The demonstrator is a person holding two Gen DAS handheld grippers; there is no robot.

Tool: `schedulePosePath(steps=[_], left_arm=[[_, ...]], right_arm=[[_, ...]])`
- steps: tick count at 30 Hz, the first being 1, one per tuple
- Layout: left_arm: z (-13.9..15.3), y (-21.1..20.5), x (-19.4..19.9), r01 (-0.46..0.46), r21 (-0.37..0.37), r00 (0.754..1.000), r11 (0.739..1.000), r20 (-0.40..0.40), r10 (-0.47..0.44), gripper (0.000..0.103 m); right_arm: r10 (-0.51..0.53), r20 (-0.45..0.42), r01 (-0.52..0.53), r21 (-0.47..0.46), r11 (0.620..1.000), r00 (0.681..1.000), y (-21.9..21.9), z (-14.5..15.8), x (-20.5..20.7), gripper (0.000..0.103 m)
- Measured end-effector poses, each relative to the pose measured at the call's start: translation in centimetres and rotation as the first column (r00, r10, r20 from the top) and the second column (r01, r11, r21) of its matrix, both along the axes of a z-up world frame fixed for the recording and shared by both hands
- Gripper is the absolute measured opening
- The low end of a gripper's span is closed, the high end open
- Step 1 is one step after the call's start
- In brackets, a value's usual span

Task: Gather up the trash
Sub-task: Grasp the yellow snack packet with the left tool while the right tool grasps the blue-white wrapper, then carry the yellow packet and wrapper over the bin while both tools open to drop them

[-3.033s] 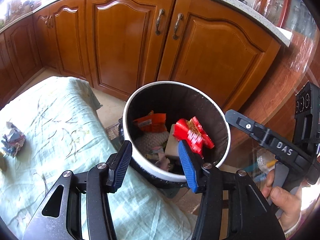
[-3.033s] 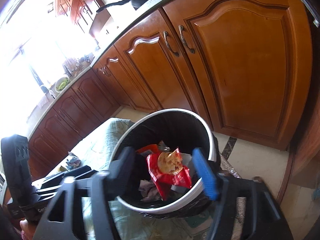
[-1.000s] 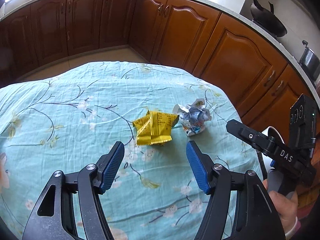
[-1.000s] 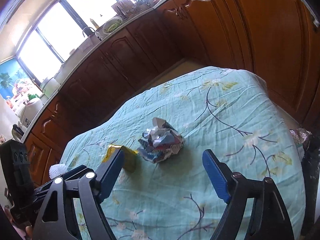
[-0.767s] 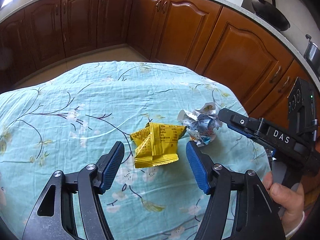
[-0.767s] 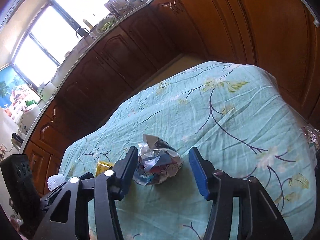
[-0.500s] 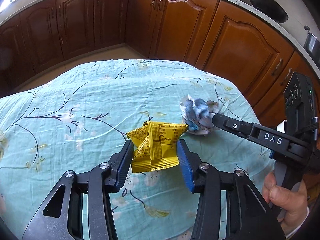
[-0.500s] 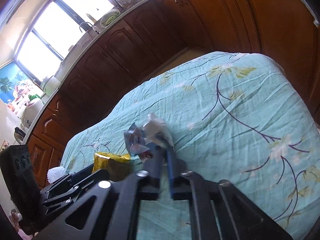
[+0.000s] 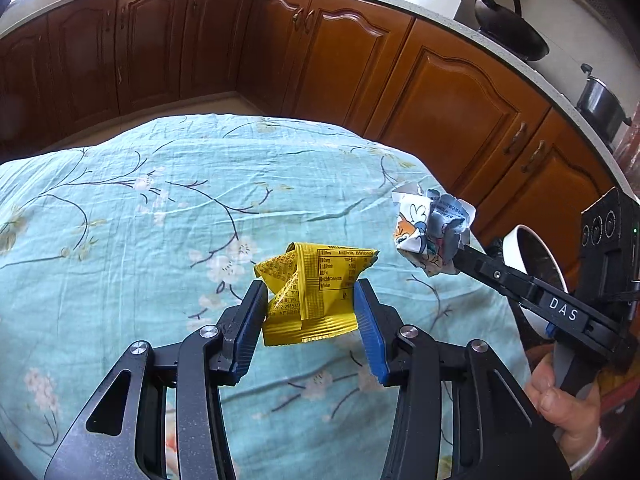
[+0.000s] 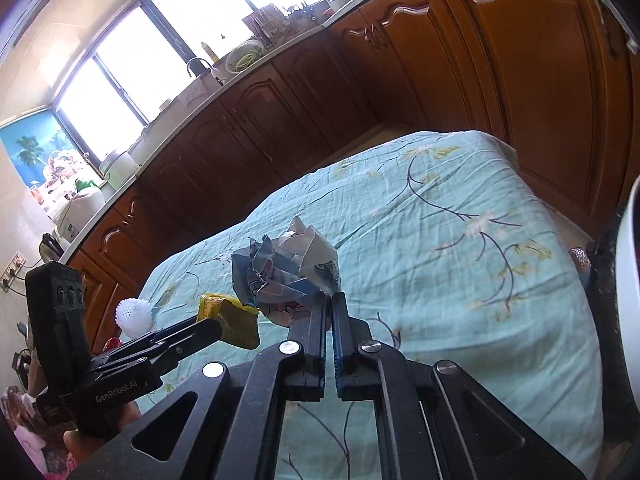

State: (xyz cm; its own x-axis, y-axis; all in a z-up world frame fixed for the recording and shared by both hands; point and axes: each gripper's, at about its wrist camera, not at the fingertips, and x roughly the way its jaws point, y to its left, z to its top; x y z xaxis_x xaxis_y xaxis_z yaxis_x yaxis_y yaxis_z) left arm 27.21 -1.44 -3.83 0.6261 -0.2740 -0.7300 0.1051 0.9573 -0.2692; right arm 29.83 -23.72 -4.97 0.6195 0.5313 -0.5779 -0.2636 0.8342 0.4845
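Note:
My left gripper (image 9: 310, 298) is shut on a crumpled yellow wrapper (image 9: 314, 292) and holds it just above the floral teal tablecloth (image 9: 120, 240). My right gripper (image 10: 330, 300) is shut on a crumpled blue-and-white paper ball (image 10: 286, 270), lifted off the cloth. In the left wrist view the paper ball (image 9: 430, 232) hangs at the right gripper's tip, to the right of the wrapper. In the right wrist view the yellow wrapper (image 10: 230, 320) shows at the left gripper's tip. The white-rimmed trash bin (image 9: 532, 256) stands past the table's right edge.
Brown kitchen cabinets (image 9: 360, 64) wrap around behind the table. A wok (image 9: 508, 36) and a pot (image 9: 600, 104) sit on the counter. The bin's rim (image 10: 630, 280) fills the right edge of the right wrist view. A white mesh ball (image 10: 134, 312) lies beyond the table's left end.
Both grippers left the bin and came over the table. Each closed on its piece: the left on the yellow wrapper, the right on the paper ball, and both pieces have lifted off the cloth.

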Motion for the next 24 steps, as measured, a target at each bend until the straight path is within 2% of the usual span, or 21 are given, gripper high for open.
schedulePosePath(steps=[3, 12, 24], left_arm=[[0.3, -1.3, -1.5, 0.024, -0.005, 1.0, 1.0, 0.013, -0.024, 0.044], [0.9, -5.1, -4.1, 0.113, -0.006, 0.993, 0.994, 0.023, -0.113, 0.044], [1.6, -10.5, -5.9, 0.216, 0.029, 0.975, 0.976, 0.037, -0.217, 0.044]], right_arm=[[-0.024, 0.021, 0.024, -0.013, 1.0, 0.999, -1.0, 0.4, -2.0, 0.003], [-0.11, 0.026, 0.11, 0.027, 0.994, 0.994, -6.0, 0.7, -7.0, 0.003], [-0.198, 0.026, 0.196, 0.054, 0.979, 0.98, -10.2, 0.2, -10.7, 0.003]])
